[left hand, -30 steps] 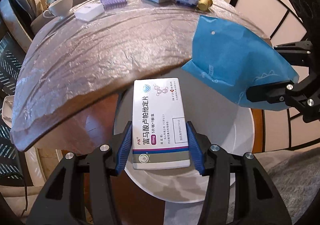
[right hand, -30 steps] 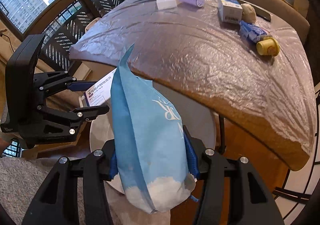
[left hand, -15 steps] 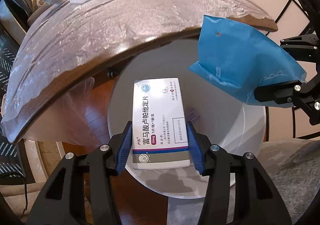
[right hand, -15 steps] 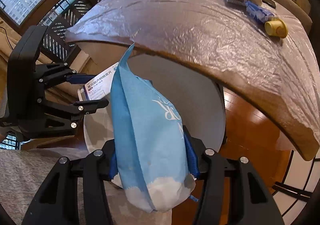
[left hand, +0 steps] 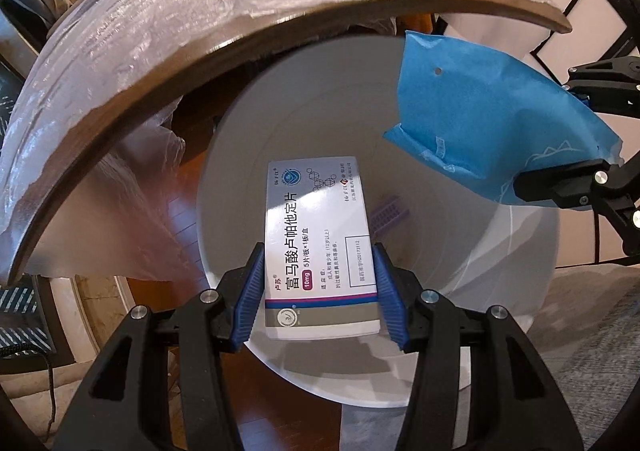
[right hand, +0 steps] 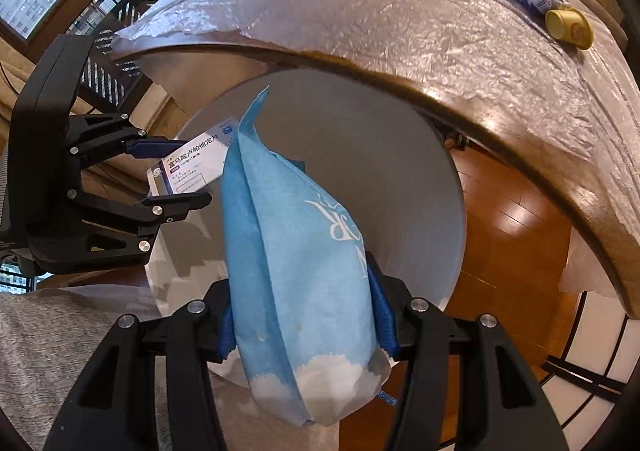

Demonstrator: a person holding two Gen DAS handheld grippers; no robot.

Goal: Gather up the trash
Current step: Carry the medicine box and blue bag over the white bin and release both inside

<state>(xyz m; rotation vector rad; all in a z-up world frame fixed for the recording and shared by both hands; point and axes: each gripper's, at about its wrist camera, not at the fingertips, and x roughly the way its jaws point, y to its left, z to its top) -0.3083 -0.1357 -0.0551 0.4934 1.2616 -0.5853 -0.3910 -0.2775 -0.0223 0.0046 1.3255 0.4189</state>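
Both grippers loaded, poised over bin – drop step.

L→R: left gripper (left hand: 319,293) clamped on white medicine box (left hand: 320,247), held above the near-left part of the white bin (left hand: 532,291); right gripper (right hand: 306,317) clenched on blue pouch (right hand: 298,271), over the bin's right side. A purple item (left hand: 390,213) lies inside. Likely next: open both jaws w/ items inside the rim; table (right hand: 420,31) edge overhangs the far side, so stay clear.

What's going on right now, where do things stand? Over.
Left gripper shut on medicine box. Right gripper shut on blue pouch. Both held over white bin; purple item already inside. Nothing blocking the drop.
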